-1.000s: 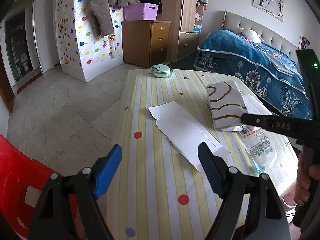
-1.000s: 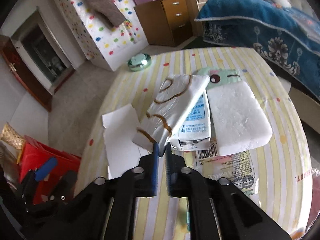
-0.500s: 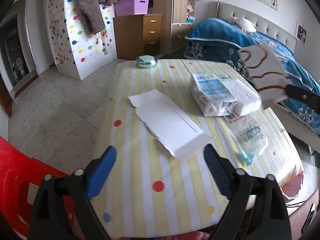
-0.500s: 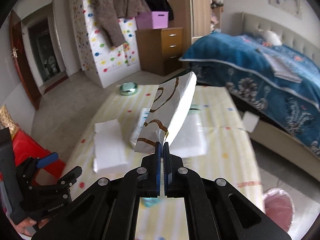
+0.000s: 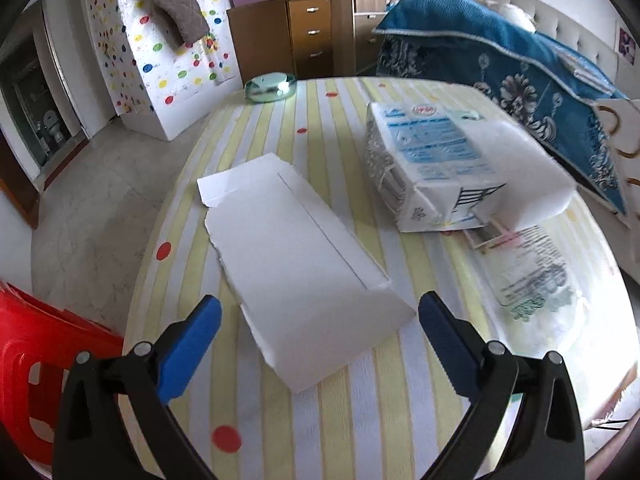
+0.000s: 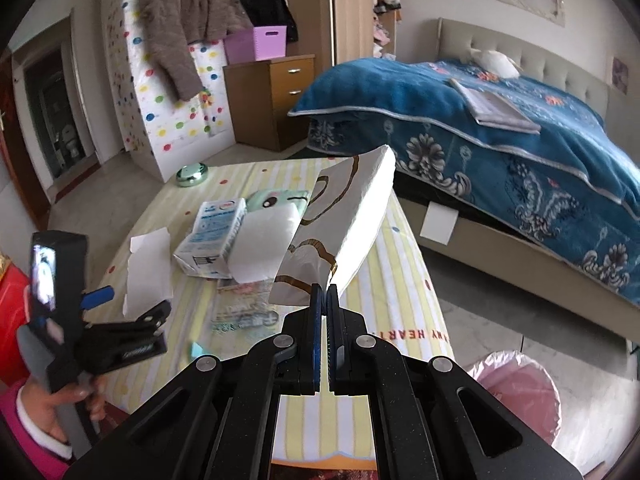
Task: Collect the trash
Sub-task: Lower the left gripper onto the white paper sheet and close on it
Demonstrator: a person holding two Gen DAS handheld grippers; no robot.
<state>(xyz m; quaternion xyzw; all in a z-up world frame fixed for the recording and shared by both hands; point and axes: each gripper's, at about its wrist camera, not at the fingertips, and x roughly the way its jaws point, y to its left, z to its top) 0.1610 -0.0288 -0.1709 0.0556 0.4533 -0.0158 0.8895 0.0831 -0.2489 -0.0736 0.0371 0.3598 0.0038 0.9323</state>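
On the striped table (image 5: 340, 400) lies a flat white paper sleeve (image 5: 296, 264). My left gripper (image 5: 320, 306) hovers just over its near end, jaws opening wide, pads touching nothing. Behind it a milk carton (image 5: 432, 160) leans on a white foam block (image 5: 520, 168), with a printed plastic bag (image 5: 528, 272) beside them. My right gripper (image 6: 325, 296) is shut on a white wrapper with brown swirls (image 6: 352, 216), held in the air over the table's right side. The wrapper's edge (image 5: 624, 132) also shows in the left wrist view.
A bin lined with a pink bag (image 6: 516, 392) stands on the floor right of the table. A green tin (image 5: 271, 86) sits at the far edge. A red stool (image 5: 36, 356) is at the left, a bed (image 6: 500, 128) at the right.
The right gripper lifted the swirl wrapper off the carton and carried it up and to the right. The left gripper spread wider and moved in lower over the white sleeve.
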